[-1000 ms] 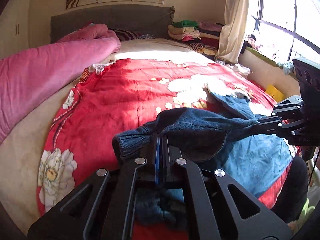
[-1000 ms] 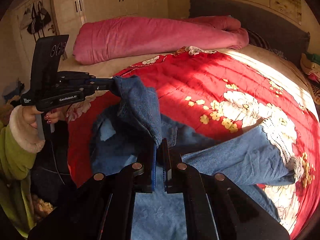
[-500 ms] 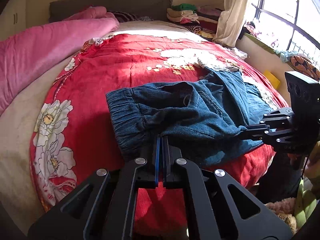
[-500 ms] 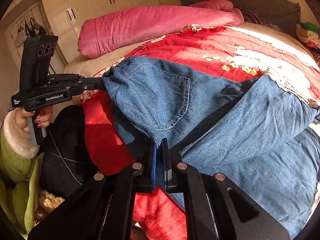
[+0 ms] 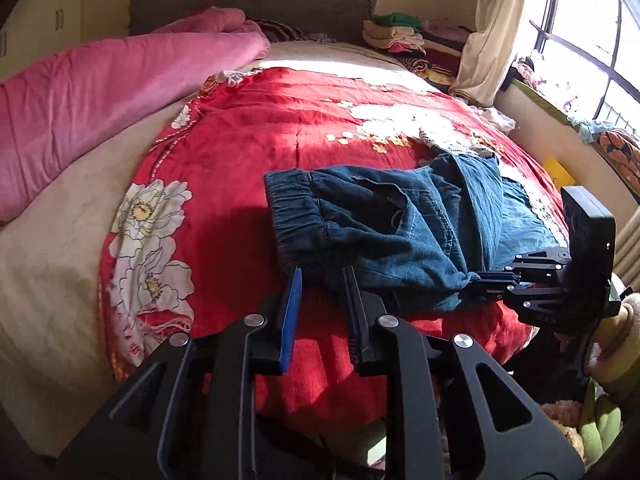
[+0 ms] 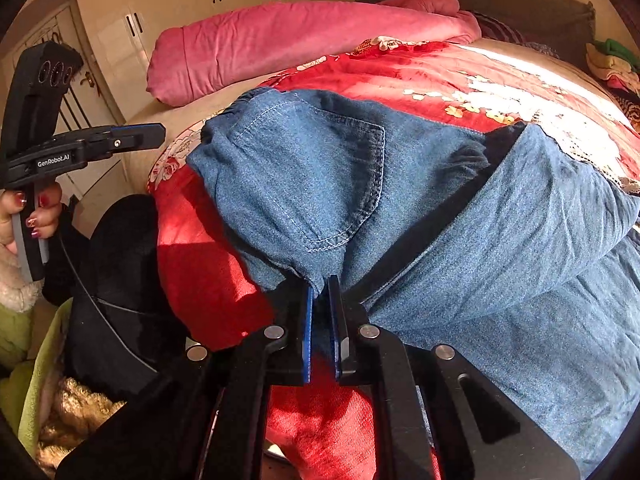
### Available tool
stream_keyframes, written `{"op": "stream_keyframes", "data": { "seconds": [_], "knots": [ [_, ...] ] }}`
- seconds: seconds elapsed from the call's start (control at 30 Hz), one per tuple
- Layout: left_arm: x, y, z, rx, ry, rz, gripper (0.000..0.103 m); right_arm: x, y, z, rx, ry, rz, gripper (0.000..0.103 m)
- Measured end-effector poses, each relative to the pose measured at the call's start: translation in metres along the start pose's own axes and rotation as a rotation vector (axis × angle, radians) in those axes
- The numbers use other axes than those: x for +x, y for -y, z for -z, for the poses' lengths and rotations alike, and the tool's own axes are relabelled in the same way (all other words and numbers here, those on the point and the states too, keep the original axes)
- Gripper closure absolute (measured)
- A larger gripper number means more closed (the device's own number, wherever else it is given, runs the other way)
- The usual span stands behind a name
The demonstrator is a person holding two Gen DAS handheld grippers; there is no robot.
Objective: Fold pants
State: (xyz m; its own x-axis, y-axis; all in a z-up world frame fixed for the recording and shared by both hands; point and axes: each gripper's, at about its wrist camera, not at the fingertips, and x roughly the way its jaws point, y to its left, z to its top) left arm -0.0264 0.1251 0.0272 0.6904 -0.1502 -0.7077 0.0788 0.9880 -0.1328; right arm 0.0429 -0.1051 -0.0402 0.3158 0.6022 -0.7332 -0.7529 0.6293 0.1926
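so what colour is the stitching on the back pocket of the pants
Pale, whitish thread on the back pocket of the blue denim pants; clearest in the right wrist view.

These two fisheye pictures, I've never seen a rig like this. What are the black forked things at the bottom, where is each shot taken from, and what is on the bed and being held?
No robot here: a person holds a hand tool with two-finger tongs in each hand. Each tool carries a camera looking forward along its fingers, so the black fork at the bottom of each picture is that tool's own tongs.

In the left-wrist view, the left tongs are opening, with nothing between them; the jeans' waistband lies just beyond. The right tongs reach in from the side.

In the right-wrist view, the right tongs pinch an edge of the blue jeans. The hand at the left edge holds the other tool.

The jeans lie partly folded on a red flowered quilt, beside a rolled pink blanket.
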Motion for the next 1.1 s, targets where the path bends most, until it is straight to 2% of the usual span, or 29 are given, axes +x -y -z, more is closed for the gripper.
{"op": "stream_keyframes", "data": {
  "seconds": [0.1,0.13,0.17,0.2,0.3,0.37,0.4,0.47,0.5,0.57,0.73,0.83,0.93,1.1],
  "knots": [
    [-0.002,0.013,-0.014,0.018,0.018,0.012,0.089,-0.002,0.0,0.001,0.008,0.008,0.001,0.094],
    [-0.001,0.021,-0.021,0.036,0.027,0.028,0.085,-0.002,0.0,0.001,0.011,0.009,0.001,0.094],
    [0.003,0.031,-0.029,0.048,0.038,0.055,0.076,-0.002,0.0,0.001,0.014,0.01,0.003,0.094],
    [0.009,0.039,-0.036,0.049,0.035,0.084,0.072,-0.003,0.0,0.002,0.017,0.011,0.006,0.094],
    [0.037,0.064,-0.049,0.077,-0.009,0.13,0.071,-0.005,-0.001,0.002,0.029,0.01,0.011,0.094],
    [0.06,0.072,-0.045,0.117,-0.046,0.061,0.071,-0.006,0.0,0.003,0.043,0.008,0.01,0.094],
    [0.076,0.07,-0.038,0.119,-0.097,0.02,0.071,-0.007,0.001,0.004,0.05,0.005,0.009,0.094],
    [0.097,0.058,-0.022,0.079,-0.173,0.001,0.071,-0.011,0.002,0.005,0.074,0.011,-0.012,0.089],
    [0.1,0.051,-0.014,0.062,-0.184,0.007,0.071,-0.014,0.003,0.004,0.091,0.014,-0.028,0.087],
    [0.099,0.044,-0.003,0.044,-0.17,0.024,0.072,-0.021,0.003,0.001,0.126,0.03,-0.061,0.074],
    [0.099,0.04,0.006,0.044,-0.148,0.039,0.072,-0.032,-0.006,-0.015,0.102,0.101,-0.029,0.071],
    [0.102,0.041,0.006,0.048,-0.141,0.036,0.072,-0.014,-0.002,-0.019,0.115,0.049,0.02,0.069],
    [0.101,0.04,0.008,0.044,-0.131,0.046,0.072,0.013,0.011,-0.016,0.164,-0.062,0.062,0.069],
    [0.105,0.04,0.009,0.043,-0.112,0.05,0.072,0.012,0.017,-0.018,0.193,-0.039,0.023,0.069]
  ]
}}
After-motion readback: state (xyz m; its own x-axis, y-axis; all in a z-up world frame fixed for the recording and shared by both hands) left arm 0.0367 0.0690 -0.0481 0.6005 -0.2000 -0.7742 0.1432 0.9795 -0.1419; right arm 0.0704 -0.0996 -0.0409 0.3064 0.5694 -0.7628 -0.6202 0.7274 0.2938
